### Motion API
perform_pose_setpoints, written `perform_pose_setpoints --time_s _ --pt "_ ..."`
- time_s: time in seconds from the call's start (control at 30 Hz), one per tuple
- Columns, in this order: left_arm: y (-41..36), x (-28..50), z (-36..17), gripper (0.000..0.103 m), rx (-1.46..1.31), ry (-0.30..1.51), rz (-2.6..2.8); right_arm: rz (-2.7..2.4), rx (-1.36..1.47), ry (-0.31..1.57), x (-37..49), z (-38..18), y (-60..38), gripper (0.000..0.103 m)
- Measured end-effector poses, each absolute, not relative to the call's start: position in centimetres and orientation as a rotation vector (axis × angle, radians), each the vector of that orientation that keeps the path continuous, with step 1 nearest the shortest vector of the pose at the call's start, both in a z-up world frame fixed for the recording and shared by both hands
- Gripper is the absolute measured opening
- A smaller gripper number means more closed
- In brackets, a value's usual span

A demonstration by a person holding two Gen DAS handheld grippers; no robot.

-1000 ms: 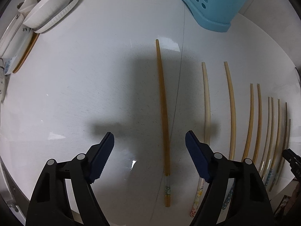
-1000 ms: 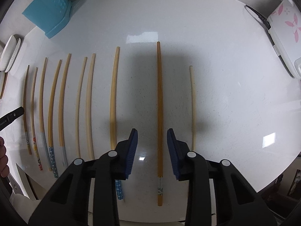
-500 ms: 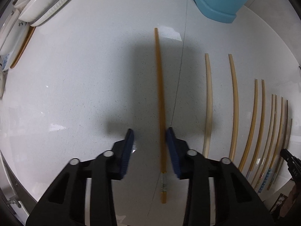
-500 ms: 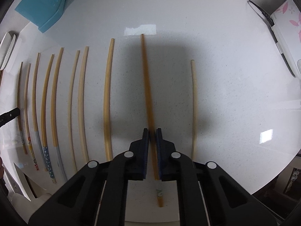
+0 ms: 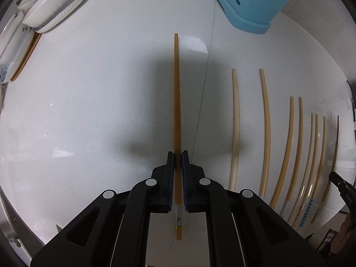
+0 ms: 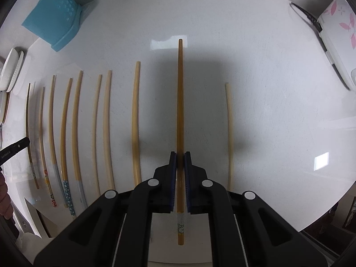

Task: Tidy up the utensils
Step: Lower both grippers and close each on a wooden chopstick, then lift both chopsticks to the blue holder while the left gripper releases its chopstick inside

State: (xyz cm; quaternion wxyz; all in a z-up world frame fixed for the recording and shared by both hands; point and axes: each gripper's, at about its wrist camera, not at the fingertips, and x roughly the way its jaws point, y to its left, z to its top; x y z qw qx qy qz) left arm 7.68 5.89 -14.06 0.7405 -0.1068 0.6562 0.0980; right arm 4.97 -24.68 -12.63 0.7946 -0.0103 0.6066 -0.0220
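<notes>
My left gripper is shut on an amber chopstick that points straight ahead over the white counter. My right gripper is shut on another amber chopstick, also pointing ahead. Several more chopsticks lie side by side in a row on the counter, to the right in the left wrist view and to the left in the right wrist view. One pale chopstick lies alone right of my right gripper. A blue perforated utensil basket stands at the back; it also shows in the right wrist view.
White dishes are stacked at the far left of the counter. A white board with pink flowers and a black cable lie at the far right. The other gripper's black tip shows at each view's edge.
Both grippers went from open to shut, each closing on the amber chopstick between its fingers. Both chopsticks now sit centred along the fingers.
</notes>
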Motion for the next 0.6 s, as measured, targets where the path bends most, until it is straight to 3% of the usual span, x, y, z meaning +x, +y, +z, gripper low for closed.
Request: perform_pose_setpoints --time_s 0.6 --pt "4.4 8.7 -3.1 0.006 -0.262 1.089 0.158 0.097 -0.003 1.024 6.0 -3.6 -21.7 0.006"
